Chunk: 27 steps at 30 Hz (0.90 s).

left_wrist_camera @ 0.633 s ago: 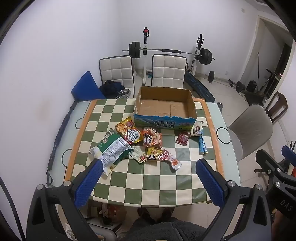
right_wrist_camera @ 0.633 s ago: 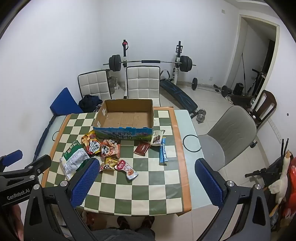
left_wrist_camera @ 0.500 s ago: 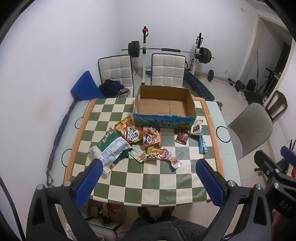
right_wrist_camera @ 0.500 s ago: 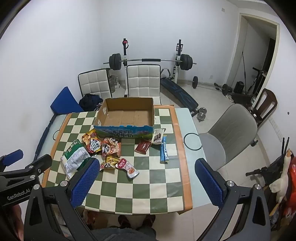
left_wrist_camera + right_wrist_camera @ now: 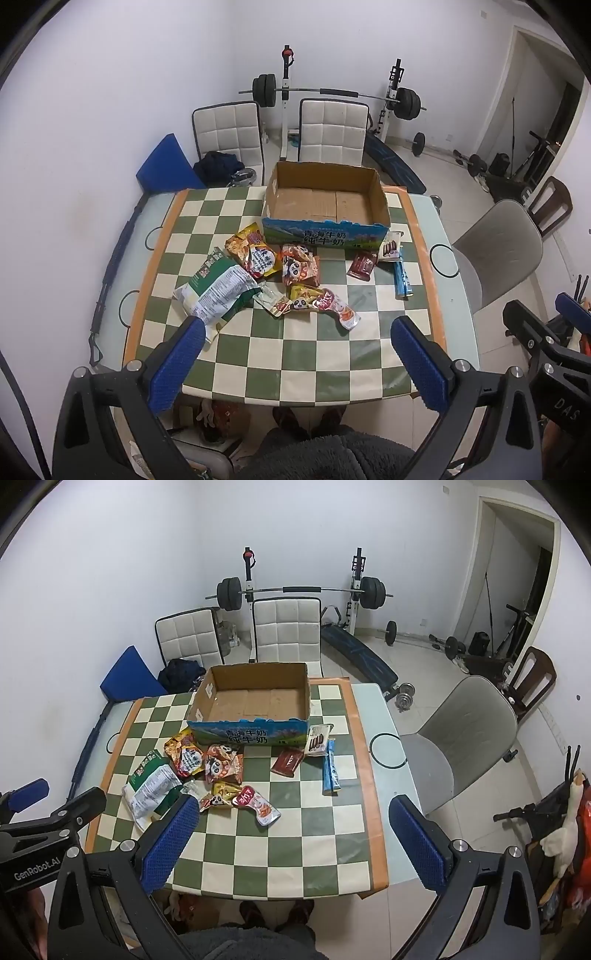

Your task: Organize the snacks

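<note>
Tools first: left tool (image 5: 295, 336) and right tool (image 5: 291, 814) both hang wide open, holding nothing. Beyond them, crinkly snack packets (image 5: 295, 271) lie scattered on the green-checked surface (image 5: 295, 354); brown cardboard box (image 5: 325, 201) sits empty, so nothing's sorted yet.

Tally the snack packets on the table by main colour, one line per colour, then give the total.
Green and white bag: 1
Orange-red packets, the noodle pack and panda pack: 2
Yellow panda packet: 1
Pink and white pouch: 1
Clear small sachet: 1
Dark red packet: 1
White biscuit-stick packet: 1
Blue stick packet: 1
Total: 9
</note>
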Tool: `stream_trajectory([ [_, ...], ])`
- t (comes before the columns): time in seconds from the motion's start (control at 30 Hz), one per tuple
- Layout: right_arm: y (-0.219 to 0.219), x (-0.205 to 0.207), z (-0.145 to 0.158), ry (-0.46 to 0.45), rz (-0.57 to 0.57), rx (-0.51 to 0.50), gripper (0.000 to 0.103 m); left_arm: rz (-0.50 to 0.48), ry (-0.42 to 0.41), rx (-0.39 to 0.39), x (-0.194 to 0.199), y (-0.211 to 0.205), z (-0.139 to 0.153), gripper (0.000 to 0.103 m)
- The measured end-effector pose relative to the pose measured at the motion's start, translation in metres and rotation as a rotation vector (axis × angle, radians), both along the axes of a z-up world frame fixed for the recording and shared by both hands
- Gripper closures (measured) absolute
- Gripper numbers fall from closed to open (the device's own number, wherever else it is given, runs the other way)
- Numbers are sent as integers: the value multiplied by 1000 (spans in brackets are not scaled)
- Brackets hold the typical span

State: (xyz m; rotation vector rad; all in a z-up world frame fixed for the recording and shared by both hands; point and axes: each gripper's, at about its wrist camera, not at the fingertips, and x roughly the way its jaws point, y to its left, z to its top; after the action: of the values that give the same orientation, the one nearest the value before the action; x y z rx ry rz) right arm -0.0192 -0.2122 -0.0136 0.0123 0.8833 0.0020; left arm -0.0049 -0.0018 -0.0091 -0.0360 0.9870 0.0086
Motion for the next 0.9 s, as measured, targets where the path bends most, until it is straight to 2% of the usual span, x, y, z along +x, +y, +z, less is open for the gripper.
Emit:
stream_trajectory([
  [0.9, -2, 6, 2, -3, -5, 6, 0, 0, -2, 1, 10, 1, 1, 0],
])
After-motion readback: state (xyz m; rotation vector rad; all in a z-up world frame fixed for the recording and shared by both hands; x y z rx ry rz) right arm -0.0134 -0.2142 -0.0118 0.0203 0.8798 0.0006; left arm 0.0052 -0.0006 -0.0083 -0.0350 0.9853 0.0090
